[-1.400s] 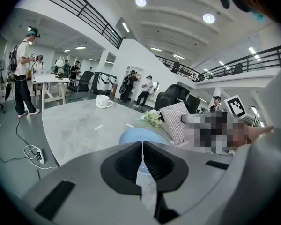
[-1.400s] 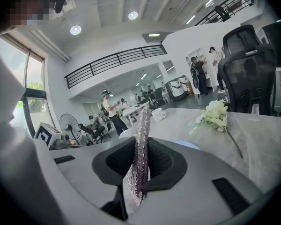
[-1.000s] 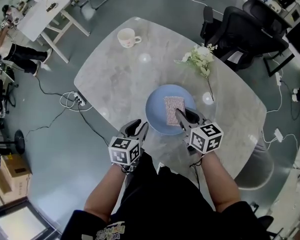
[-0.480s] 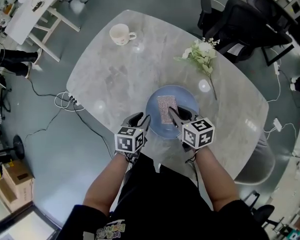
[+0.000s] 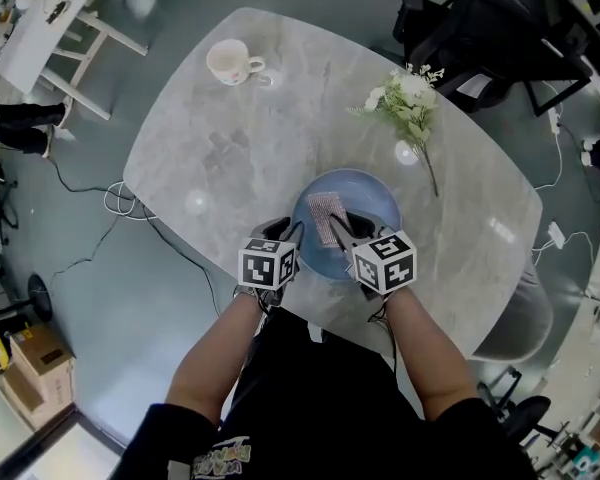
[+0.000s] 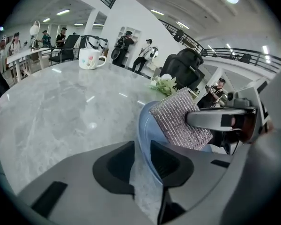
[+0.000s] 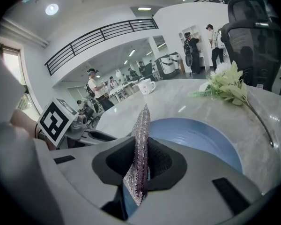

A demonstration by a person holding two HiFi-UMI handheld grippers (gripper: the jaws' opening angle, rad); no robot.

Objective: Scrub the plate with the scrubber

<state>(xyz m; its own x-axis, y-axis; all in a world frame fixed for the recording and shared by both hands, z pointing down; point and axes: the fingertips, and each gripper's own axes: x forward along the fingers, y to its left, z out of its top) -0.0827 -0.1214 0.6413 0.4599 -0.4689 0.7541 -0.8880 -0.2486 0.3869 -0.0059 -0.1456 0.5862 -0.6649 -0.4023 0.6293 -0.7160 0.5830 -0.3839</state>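
A blue plate [image 5: 365, 203] lies near the front edge of the grey marble table [image 5: 230, 148]. My right gripper [image 5: 338, 228] is shut on a silvery mesh scrubber [image 5: 324, 216] and holds it edge-on just over the plate's near left part [image 7: 196, 137]. In the right gripper view the scrubber [image 7: 141, 125] stands upright between the jaws. My left gripper [image 6: 141, 146] sits at the plate's left rim [image 6: 141, 121], open; its jaws have just been closing, with the rim between them. The scrubber [image 6: 180, 118] hangs to its right.
A white cup [image 5: 228, 61] stands at the table's far left. A sprig of white flowers [image 5: 405, 98] lies beyond the plate to the right. A black office chair [image 5: 480, 18] stands behind the table. Cables trail on the floor at the left [image 5: 130, 200].
Both grippers have come down and forward toward the plate. The right one has carried the scrubber lower over the plate, and the left one has reached the plate's left rim.
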